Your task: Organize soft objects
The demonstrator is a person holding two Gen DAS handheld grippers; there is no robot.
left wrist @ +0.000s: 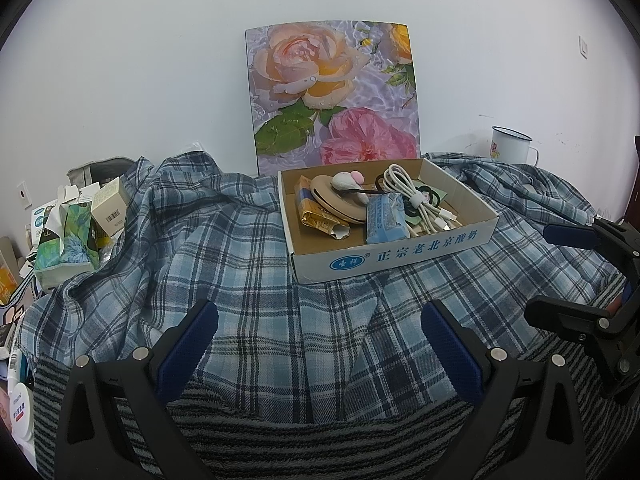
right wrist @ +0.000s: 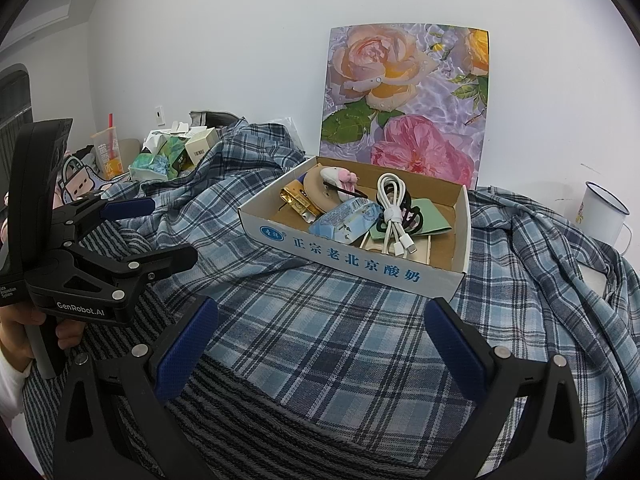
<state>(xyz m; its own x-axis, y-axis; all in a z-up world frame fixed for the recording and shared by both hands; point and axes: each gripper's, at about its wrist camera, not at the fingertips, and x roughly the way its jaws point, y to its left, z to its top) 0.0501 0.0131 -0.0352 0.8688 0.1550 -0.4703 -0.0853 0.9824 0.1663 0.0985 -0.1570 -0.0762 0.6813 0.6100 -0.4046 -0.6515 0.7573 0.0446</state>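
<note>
A blue plaid shirt (left wrist: 248, 248) lies spread and rumpled over a grey striped towel (left wrist: 280, 436); both also show in the right wrist view, shirt (right wrist: 320, 332) and towel (right wrist: 240, 412). A shallow cardboard box (left wrist: 400, 258) sits on the shirt, holding a small plush toy (left wrist: 348, 180), a blue tissue pack (left wrist: 386, 216) and a white cable (left wrist: 416, 200). My left gripper (left wrist: 320, 320) is open and empty above the shirt's near edge. My right gripper (right wrist: 320, 320) is open and empty, in front of the box (right wrist: 352, 256).
A flower picture (left wrist: 332, 92) leans on the wall behind the box. A white enamel mug (left wrist: 510, 144) stands at the back right. A green tissue box (left wrist: 66, 244) and cartons clutter the left side. A drink cup (right wrist: 108, 148) stands far left.
</note>
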